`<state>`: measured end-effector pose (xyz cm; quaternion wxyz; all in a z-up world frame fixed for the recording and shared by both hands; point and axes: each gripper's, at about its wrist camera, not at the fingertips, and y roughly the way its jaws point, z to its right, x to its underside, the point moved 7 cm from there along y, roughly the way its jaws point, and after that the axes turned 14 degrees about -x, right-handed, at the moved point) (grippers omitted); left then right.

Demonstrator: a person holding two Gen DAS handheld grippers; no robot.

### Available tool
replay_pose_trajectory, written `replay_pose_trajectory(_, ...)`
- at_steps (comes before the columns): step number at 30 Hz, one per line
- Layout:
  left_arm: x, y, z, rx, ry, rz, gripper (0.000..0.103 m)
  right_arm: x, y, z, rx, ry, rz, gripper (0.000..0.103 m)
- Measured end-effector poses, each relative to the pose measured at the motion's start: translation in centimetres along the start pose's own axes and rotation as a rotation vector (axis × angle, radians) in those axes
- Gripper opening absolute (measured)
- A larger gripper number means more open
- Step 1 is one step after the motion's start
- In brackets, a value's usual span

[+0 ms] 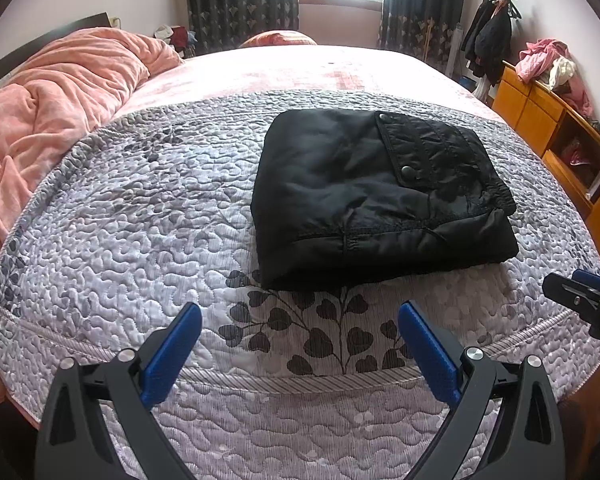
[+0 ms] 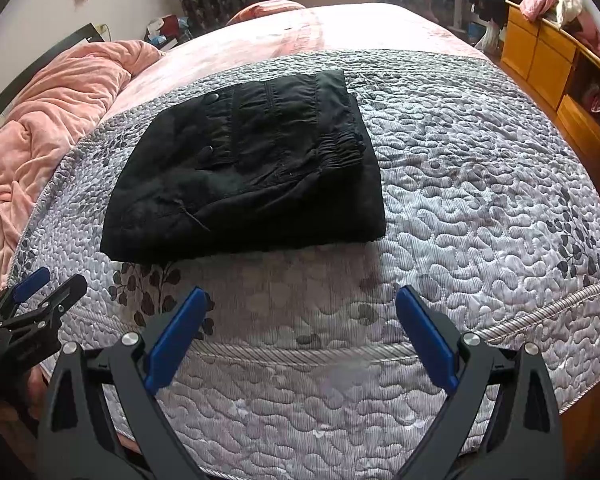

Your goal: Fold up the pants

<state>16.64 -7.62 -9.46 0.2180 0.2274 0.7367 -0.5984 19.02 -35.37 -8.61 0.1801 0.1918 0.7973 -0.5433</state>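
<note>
No text, label, brand, number or sign can be read anywhere in either wrist view, on any surface.

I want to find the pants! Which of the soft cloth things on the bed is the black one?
The folded pants are the black one, a neat bundle on the grey quilt. The rumpled blanket beside them is peach-pink.

Black pants (image 1: 380,196), grey leaf-print quilt (image 1: 140,240), salmon-pink blanket (image 1: 60,92), blue-padded claws
</note>
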Motion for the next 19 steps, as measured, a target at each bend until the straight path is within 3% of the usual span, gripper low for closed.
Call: replay_pose_trajectory(19,0.01,0.10,0.12,0.003,0.008,-0.010,0.099,0.11,0.08,0.37,0.003,0.004,-0.004,0.096)
